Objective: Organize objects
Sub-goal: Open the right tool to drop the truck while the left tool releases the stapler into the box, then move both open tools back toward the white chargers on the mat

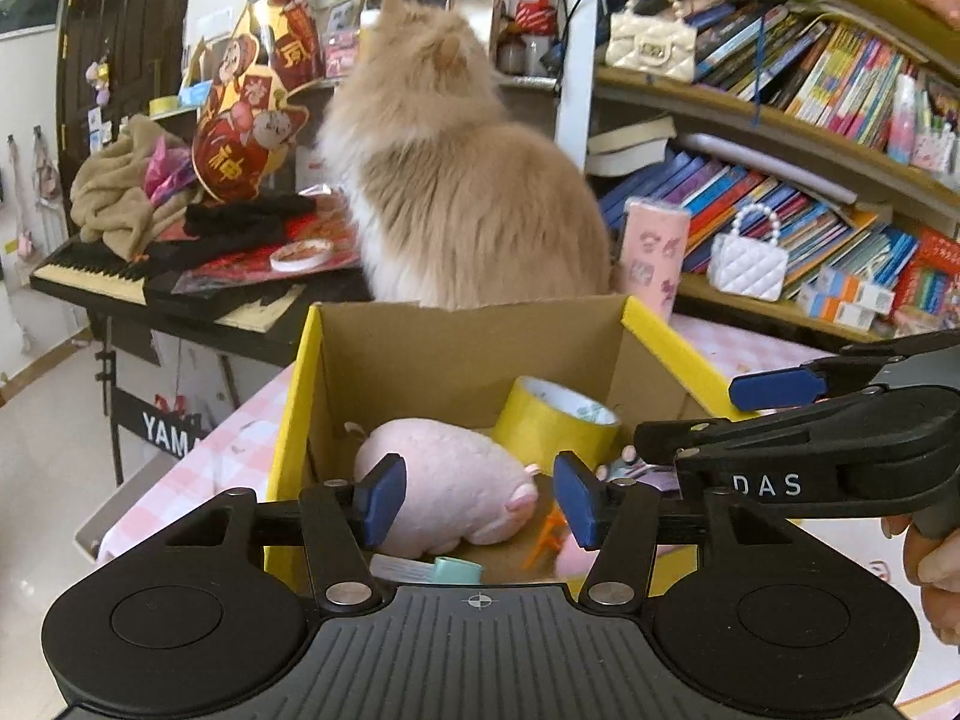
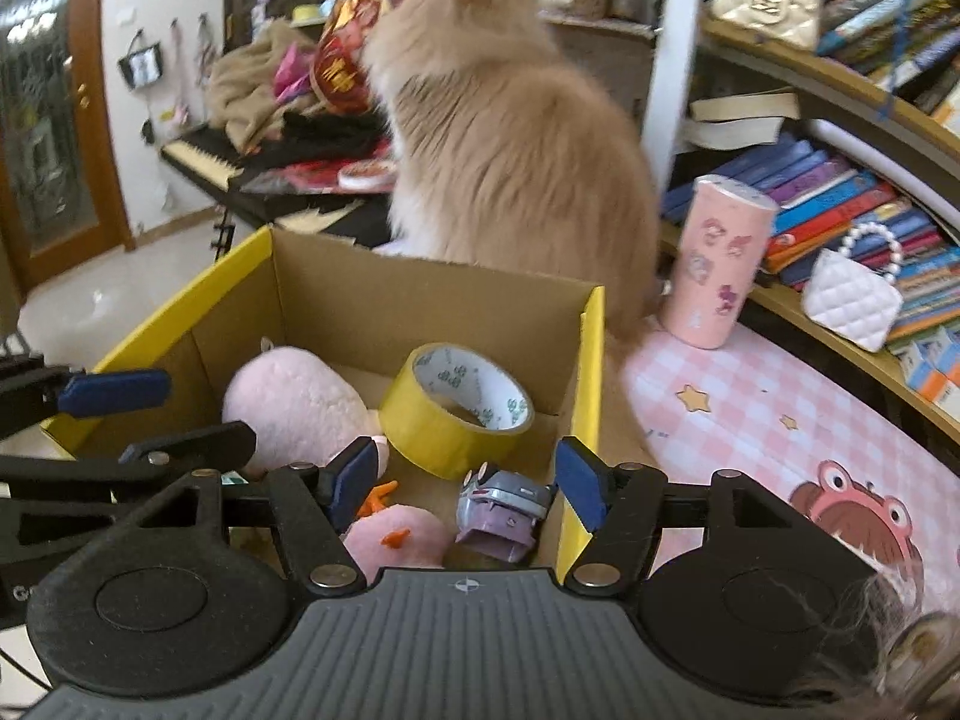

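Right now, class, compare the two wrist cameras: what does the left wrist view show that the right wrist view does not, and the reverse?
Only the left wrist view shows a white "YAMA" label on the keyboard stand and a mint-green capped object at the box's near edge.

Only the right wrist view shows a cartoon frog print on the pink checked tablecloth and a yellow star.

Both show the yellow cardboard box, the yellow tape roll, the pink plush pig, the fluffy tan cat and the pink cylindrical cup.

We see a pig (image 2: pixel 288 402) left of the tape (image 2: pixel 462 408) in the box (image 2: pixel 420 306); a cat (image 2: pixel 516 144) sits behind; a cup (image 2: pixel 717 270) stands right.
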`<state>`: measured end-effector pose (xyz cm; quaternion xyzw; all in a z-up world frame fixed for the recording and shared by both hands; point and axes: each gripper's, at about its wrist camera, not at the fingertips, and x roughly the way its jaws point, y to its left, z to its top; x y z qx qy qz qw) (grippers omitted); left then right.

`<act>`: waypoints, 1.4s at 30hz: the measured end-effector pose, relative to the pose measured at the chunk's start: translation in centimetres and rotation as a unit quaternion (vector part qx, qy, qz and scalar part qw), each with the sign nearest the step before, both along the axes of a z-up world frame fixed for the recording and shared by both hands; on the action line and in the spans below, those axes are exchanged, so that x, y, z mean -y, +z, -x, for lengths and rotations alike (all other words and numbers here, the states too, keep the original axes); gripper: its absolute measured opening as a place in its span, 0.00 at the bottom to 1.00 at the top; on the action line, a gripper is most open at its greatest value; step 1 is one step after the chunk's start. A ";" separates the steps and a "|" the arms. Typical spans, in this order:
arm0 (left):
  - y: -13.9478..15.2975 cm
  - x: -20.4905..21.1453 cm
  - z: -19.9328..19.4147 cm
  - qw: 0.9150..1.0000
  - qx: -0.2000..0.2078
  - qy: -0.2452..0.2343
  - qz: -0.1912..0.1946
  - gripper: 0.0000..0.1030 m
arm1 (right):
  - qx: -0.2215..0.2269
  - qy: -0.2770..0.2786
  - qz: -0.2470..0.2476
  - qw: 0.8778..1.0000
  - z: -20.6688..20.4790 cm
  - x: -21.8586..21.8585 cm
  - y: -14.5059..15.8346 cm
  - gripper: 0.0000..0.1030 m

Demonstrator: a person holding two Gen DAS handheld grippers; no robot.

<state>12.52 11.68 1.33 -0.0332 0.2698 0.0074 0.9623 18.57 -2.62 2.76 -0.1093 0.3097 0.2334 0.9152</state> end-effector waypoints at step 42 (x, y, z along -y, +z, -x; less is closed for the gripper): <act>-4.7 2.4 16.4 0.992 -0.112 -0.051 -0.018 0.76 | -0.090 -0.187 -0.005 0.978 22.3 5.8 -7.4 0.70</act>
